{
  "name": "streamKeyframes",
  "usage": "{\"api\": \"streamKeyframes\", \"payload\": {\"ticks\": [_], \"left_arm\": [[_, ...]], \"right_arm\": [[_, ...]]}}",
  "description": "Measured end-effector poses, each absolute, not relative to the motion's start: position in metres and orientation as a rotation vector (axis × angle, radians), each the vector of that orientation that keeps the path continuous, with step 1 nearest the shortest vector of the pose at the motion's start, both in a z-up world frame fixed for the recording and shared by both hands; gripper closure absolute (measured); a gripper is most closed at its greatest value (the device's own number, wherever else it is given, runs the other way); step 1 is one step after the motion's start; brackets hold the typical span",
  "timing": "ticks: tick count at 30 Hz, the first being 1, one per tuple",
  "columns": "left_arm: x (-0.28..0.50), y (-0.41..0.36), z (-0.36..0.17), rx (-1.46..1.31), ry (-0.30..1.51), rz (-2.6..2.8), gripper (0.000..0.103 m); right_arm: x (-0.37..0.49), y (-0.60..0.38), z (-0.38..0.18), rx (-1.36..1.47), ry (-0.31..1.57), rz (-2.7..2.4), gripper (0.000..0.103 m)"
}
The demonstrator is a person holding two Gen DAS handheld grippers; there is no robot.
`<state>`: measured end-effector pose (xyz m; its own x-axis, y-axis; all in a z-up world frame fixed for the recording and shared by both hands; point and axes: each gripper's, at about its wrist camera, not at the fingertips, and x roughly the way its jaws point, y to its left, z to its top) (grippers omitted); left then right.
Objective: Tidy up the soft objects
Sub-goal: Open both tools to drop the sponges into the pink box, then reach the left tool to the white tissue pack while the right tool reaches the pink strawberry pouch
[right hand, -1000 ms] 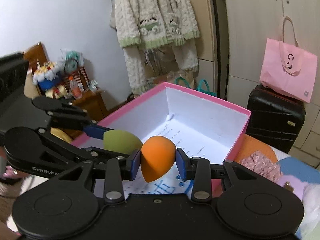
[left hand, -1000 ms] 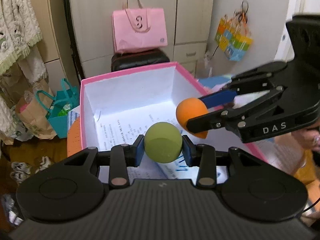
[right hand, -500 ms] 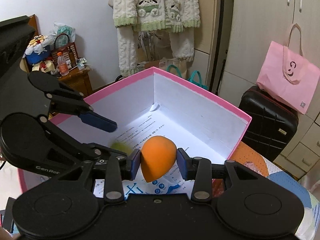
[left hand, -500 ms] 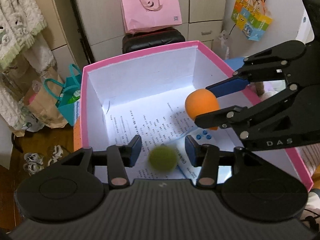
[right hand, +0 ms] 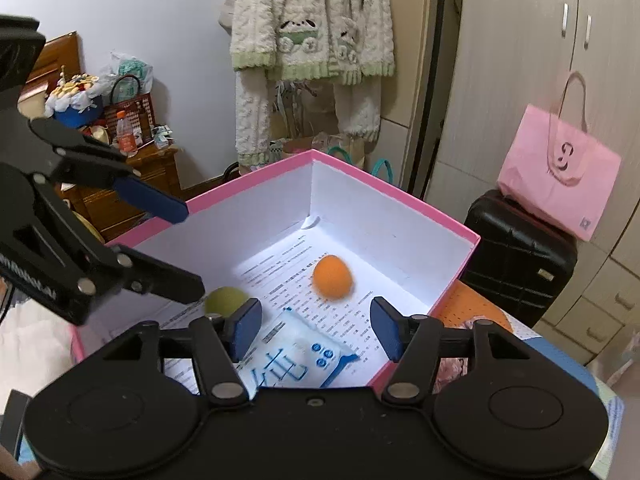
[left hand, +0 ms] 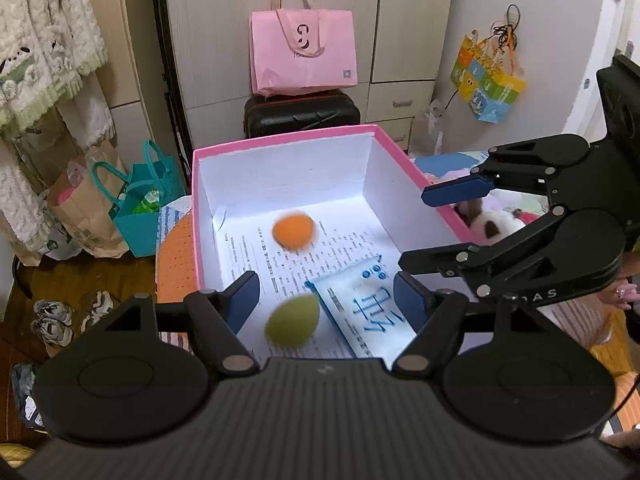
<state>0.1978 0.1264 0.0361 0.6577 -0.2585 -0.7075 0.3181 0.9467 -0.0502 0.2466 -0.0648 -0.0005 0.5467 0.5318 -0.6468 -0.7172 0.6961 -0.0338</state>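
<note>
An orange egg-shaped sponge (left hand: 293, 230) lies blurred on the printed paper inside the pink box (left hand: 280, 142); it also shows in the right wrist view (right hand: 333, 275). A green sponge (left hand: 293, 320) lies in the box's near part, below my left gripper (left hand: 326, 300), which is open and empty. In the right wrist view the green sponge (right hand: 225, 300) sits at the box's left. My right gripper (right hand: 311, 330) is open and empty above the box (right hand: 392, 190); it also shows from the side in the left wrist view (left hand: 416, 232).
A blue-printed white packet (left hand: 360, 304) lies in the box. A plush toy (left hand: 494, 224) sits right of the box. A black suitcase (left hand: 302, 114) with a pink bag (left hand: 304, 54) stands behind, a teal bag (left hand: 138, 216) on the left.
Both grippers opened. The green sponge dropped first, then the orange one; both now lie inside the box. Both grippers rose slightly and stand wide open.
</note>
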Motion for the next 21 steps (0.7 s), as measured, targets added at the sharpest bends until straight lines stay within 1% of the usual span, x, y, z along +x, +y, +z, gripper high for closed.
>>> {"api": "streamKeyframes", "payload": {"ticks": [6,9,21], "left_arm": [[0.172,0.122,0.047,0.077,0.803,-0.360,0.027],[0.156,0.117,0.054,0.099,0.782,-0.371,0.026],[0.113,0.090,0.071,0.191,0.724,-0.413,0.024]], "right_arm": [[0.215,-0.073,0.011,-0.345,0.631,0.757,0.033],[0.201,-0.079,0.017,-0.350,0.633,0.753,0.032],[0.164,-0.105,0.032,-0.370,0.636,0.707,0.030]]}}
